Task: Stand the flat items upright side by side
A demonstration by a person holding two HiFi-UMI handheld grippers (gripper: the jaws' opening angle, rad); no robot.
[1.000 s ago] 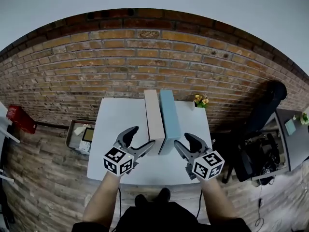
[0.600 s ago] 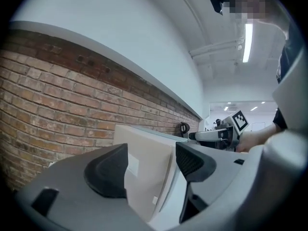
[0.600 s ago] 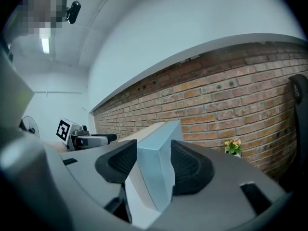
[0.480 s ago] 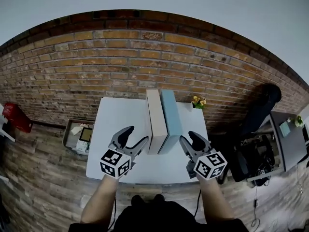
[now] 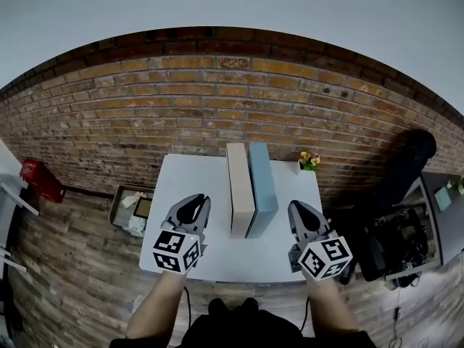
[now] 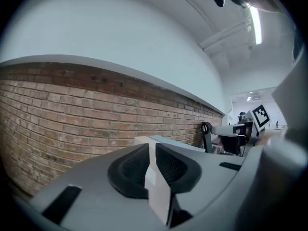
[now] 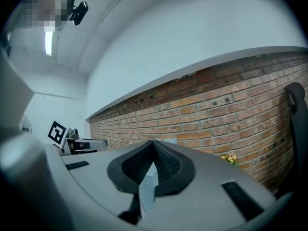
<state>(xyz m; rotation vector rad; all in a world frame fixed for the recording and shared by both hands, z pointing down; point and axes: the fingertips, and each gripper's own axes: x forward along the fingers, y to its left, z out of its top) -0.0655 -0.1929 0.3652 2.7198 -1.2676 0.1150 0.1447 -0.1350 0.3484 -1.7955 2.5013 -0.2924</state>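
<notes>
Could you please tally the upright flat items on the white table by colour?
Beige flat item: 1
Light blue flat item: 1
Total: 2

Beige book (image 5: 240, 188); pale blue book (image 5: 262, 183); white table (image 5: 190, 187); red-brown brick wall (image 5: 181, 107).

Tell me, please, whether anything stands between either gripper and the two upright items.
Nothing visible does. Only bare white table lies between the left gripper and the beige item, and between the right gripper and the blue item. Both grippers' jaws have just closed, with nothing between them.
</notes>
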